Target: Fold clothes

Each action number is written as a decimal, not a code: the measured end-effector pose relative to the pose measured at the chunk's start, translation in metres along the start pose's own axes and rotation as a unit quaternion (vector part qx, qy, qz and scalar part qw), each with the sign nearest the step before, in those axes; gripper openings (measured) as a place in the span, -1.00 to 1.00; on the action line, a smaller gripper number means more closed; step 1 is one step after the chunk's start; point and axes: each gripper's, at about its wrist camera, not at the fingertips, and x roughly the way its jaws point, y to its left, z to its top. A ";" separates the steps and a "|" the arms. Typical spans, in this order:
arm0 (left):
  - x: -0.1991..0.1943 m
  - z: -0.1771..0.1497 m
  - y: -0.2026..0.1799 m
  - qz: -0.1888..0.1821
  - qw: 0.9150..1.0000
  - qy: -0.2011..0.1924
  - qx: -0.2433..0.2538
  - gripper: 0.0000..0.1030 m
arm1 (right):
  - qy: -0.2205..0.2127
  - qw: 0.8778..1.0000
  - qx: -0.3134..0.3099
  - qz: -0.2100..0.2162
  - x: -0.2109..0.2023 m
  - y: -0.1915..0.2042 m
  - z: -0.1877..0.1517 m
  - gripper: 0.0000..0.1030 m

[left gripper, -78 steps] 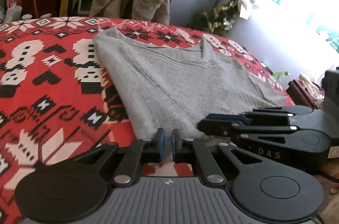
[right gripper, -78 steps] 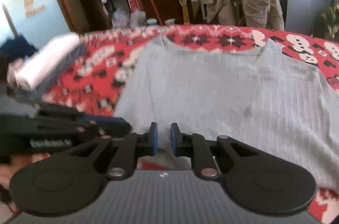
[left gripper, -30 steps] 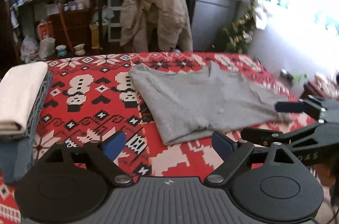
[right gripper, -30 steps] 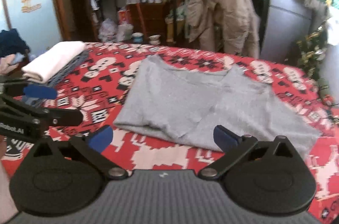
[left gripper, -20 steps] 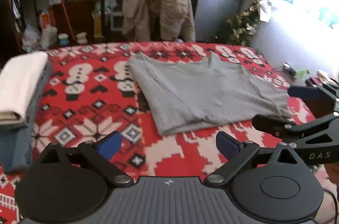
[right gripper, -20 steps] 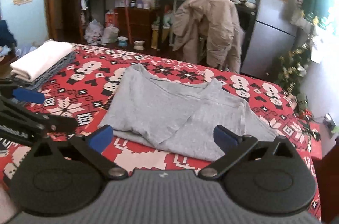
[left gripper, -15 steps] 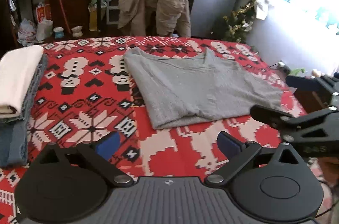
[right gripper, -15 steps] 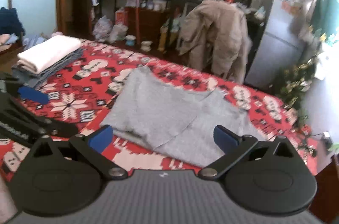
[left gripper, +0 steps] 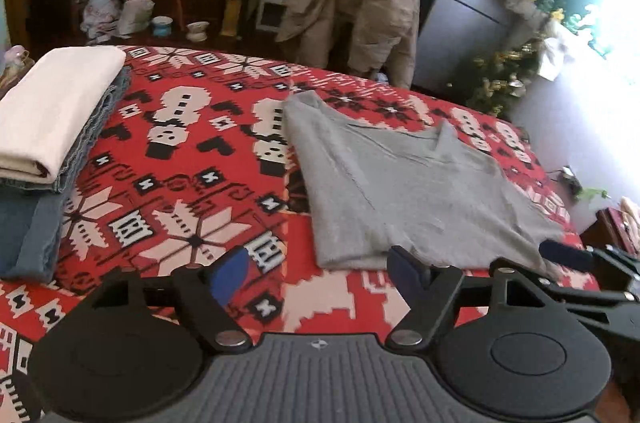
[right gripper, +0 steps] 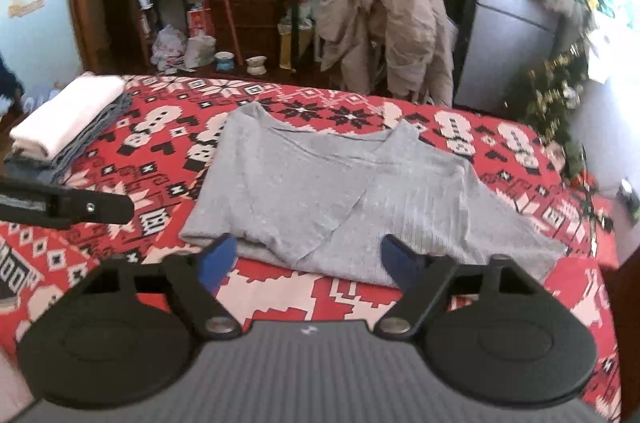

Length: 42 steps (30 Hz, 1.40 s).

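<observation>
A grey knit top [left gripper: 400, 183] lies flat on the red patterned bedspread [left gripper: 180, 183], neckline at the far side, one layer folded diagonally over the front [right gripper: 340, 195]. My left gripper [left gripper: 317, 269] is open and holds nothing; it hangs just short of the top's near left corner. My right gripper [right gripper: 307, 259] is also open and holds nothing, over the near hem. Its fingers [left gripper: 564, 255] show at the right edge of the left wrist view. One of the left gripper's fingers [right gripper: 80, 207] shows at the left of the right wrist view.
A stack of folded clothes [left gripper: 52, 111], white on top of grey and blue pieces, sits on the bed's left side [right gripper: 68, 115]. Behind the bed stand a chair draped with a beige jacket [right gripper: 388, 19], cluttered shelves, a fridge [left gripper: 468, 3] and a small decorated tree [left gripper: 508, 79].
Both grippers were shut on the top's near edge 2.6 s ago. They have since opened, let go and pulled back and up. The top has stayed flat on the bed.
</observation>
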 end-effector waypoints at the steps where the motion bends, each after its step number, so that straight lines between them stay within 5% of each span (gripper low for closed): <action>1: 0.005 0.004 0.002 -0.020 1.000 0.004 -0.005 0.40 | 0.003 1.000 0.005 0.000 0.004 0.000 0.001 0.34; 4: 0.025 0.016 0.012 -0.074 0.995 0.036 -0.049 -0.31 | 0.003 1.000 0.003 -0.001 0.015 0.001 0.003 0.06; 6: 0.042 0.023 0.017 -0.088 0.992 0.058 -0.074 -1.00 | 0.003 1.000 0.006 0.007 0.025 0.003 0.007 -0.25; 11: 0.078 0.038 0.035 -0.117 0.979 0.066 -0.156 -1.00 | 0.011 0.999 0.013 0.035 0.055 0.010 0.018 -0.88; 24: 0.149 0.060 0.069 -0.119 0.956 0.093 -0.252 -1.00 | 0.056 0.994 0.038 0.085 0.155 0.030 0.042 -0.92; 29: 0.141 0.039 0.072 -0.135 0.951 0.110 -0.256 -0.99 | 0.070 0.993 0.033 0.091 0.162 0.032 0.032 -0.92; 42: 0.111 0.006 0.063 -0.136 0.963 0.119 -0.202 -0.96 | 0.055 0.993 -0.008 0.100 0.121 0.038 0.010 -0.90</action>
